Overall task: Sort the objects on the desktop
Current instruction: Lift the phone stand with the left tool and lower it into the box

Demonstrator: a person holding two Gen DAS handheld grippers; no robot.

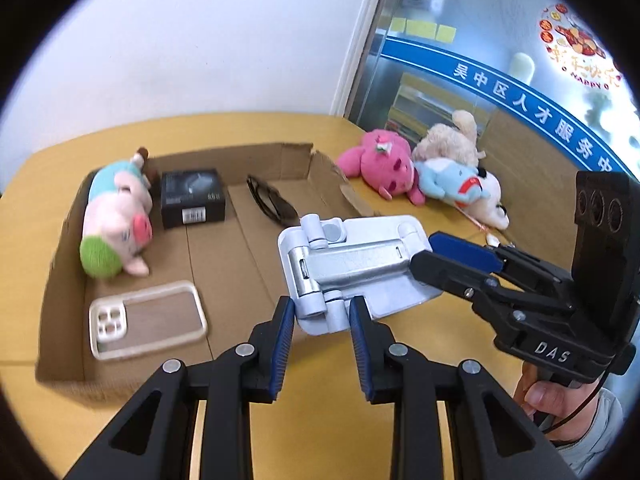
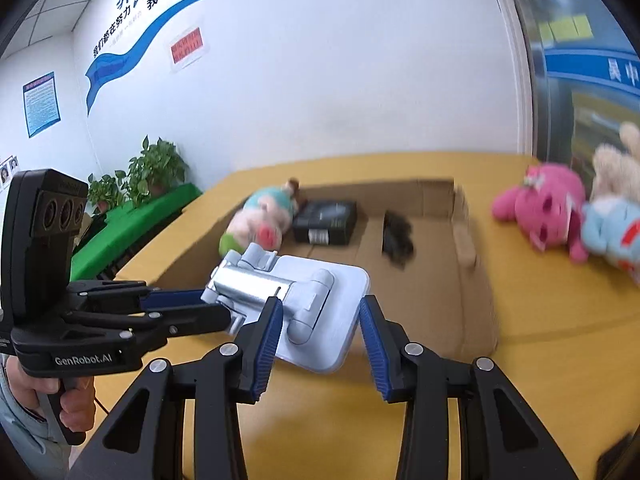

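Counted ahead of the left gripper: one cardboard box (image 1: pixel 316 178), in which are held one pig plush (image 1: pixel 116 224), one black product box (image 1: pixel 193 198), one pair of sunglasses (image 1: pixel 270 204) and one clear phone case (image 1: pixel 148 320). One silver folding phone stand (image 1: pixel 352 268) is counted nearest the fingertips. To the right, three plush toys are piled: pink (image 1: pixel 384 164), beige (image 1: pixel 452 140), blue-and-white (image 1: pixel 460 188).

The right gripper (image 1: pixel 436 254) had "DAS" printed on its body, and the left gripper (image 2: pixel 224 308) said "GenRobot.AI". The blue banner (image 1: pixel 520 92) on the glass read "吴中区人才服务中", the round sticker (image 1: pixel 576 46) said "HAPPY", and the wall slogan (image 2: pixel 132 8) started "奔跑".
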